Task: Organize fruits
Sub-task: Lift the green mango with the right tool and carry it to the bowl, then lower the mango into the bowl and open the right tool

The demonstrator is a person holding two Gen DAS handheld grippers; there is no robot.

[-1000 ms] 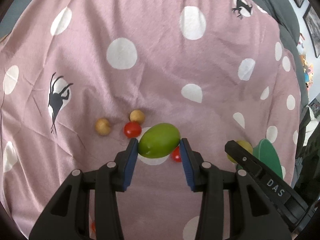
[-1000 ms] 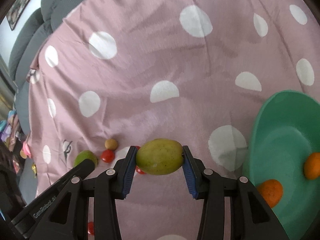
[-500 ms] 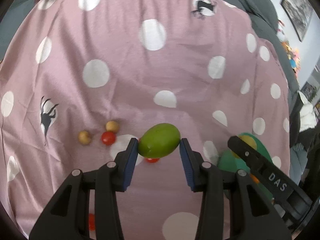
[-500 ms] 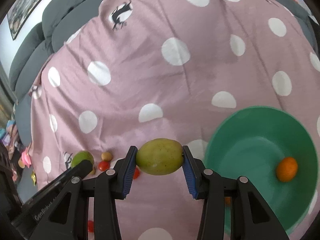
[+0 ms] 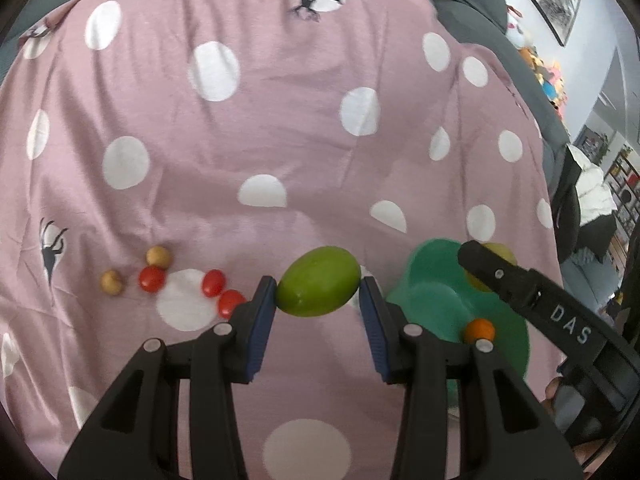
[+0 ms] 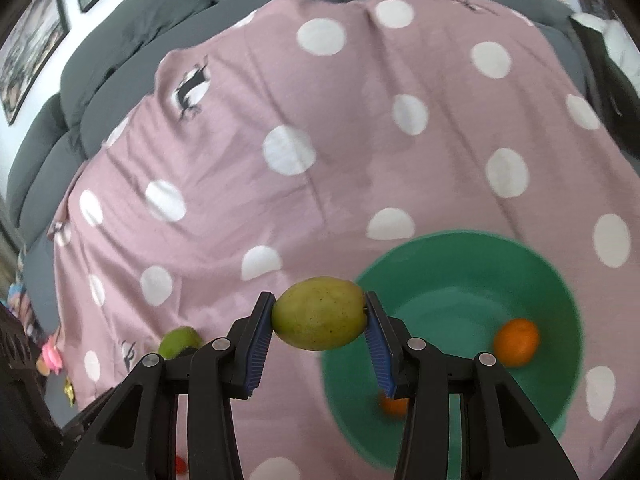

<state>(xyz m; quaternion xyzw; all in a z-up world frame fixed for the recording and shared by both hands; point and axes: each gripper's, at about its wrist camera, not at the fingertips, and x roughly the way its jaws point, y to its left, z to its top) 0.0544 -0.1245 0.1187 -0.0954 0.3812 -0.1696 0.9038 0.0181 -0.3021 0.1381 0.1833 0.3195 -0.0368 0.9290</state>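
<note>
A pink, white-dotted blanket (image 5: 280, 128) covers a grey sofa (image 6: 132, 40). Ahead and right of the right gripper (image 6: 319, 314) sits a green bowl (image 6: 560, 292) holding two oranges (image 6: 516, 342). That gripper's pads clamp a yellow-green mango (image 6: 319, 313), lifted off the cloth. The left gripper (image 5: 318, 298) grips a green mango (image 5: 319, 286) the same way. To its left lie three cherry tomatoes (image 5: 213, 282) and two small brown fruits (image 5: 159, 256).

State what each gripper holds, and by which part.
Left gripper: a green mango, pinched at its two ends. Right gripper: a yellow-green mango, likewise held end to end between the fingers.
</note>
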